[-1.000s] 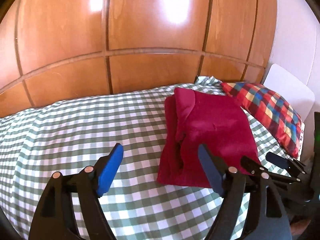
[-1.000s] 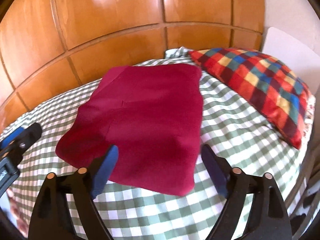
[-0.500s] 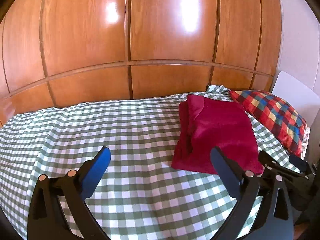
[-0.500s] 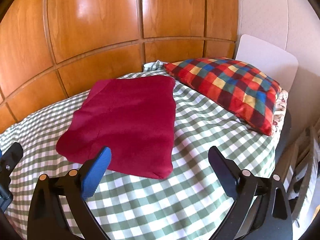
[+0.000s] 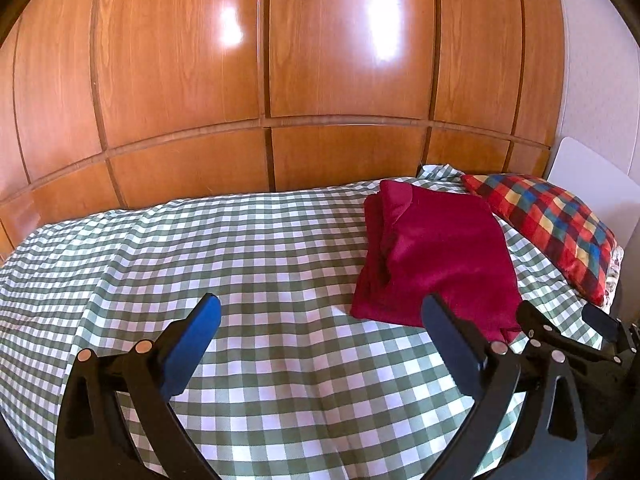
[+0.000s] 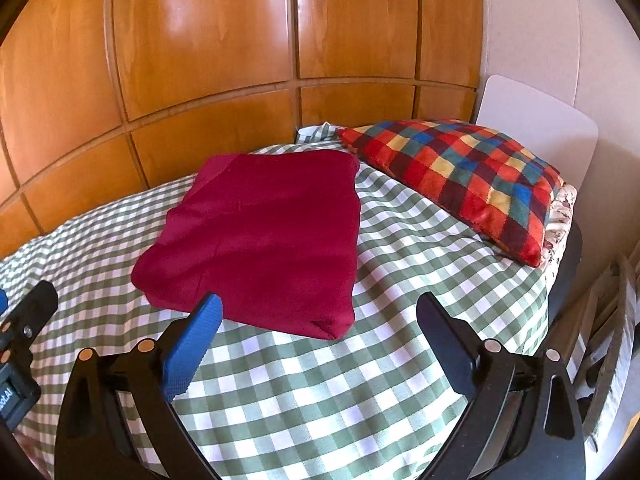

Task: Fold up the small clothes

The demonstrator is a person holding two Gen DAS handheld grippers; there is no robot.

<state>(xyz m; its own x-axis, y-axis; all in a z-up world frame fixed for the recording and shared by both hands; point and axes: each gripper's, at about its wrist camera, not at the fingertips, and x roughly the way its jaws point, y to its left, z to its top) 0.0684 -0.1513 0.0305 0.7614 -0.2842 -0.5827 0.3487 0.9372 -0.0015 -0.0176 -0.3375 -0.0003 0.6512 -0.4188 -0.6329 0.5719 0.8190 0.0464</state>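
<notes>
A dark red garment (image 5: 436, 256) lies folded into a flat rectangle on the green checked bed cover (image 5: 240, 264); it also shows in the right wrist view (image 6: 264, 240). My left gripper (image 5: 320, 320) is open and empty, above the cover, to the left of and nearer than the garment. My right gripper (image 6: 318, 318) is open and empty, just short of the garment's near edge. The right gripper's tip (image 5: 560, 344) shows at the lower right of the left wrist view.
A multicoloured checked pillow (image 6: 464, 176) lies right of the garment, against a white board (image 6: 536, 120). Wooden wall panels (image 5: 320, 80) rise behind the bed. The bed's right edge (image 6: 560, 272) drops off beside folded furniture (image 6: 612, 320).
Both grippers have pulled back and up from the folded garment, which now sits farther off. The garment has not moved. Both stay open.
</notes>
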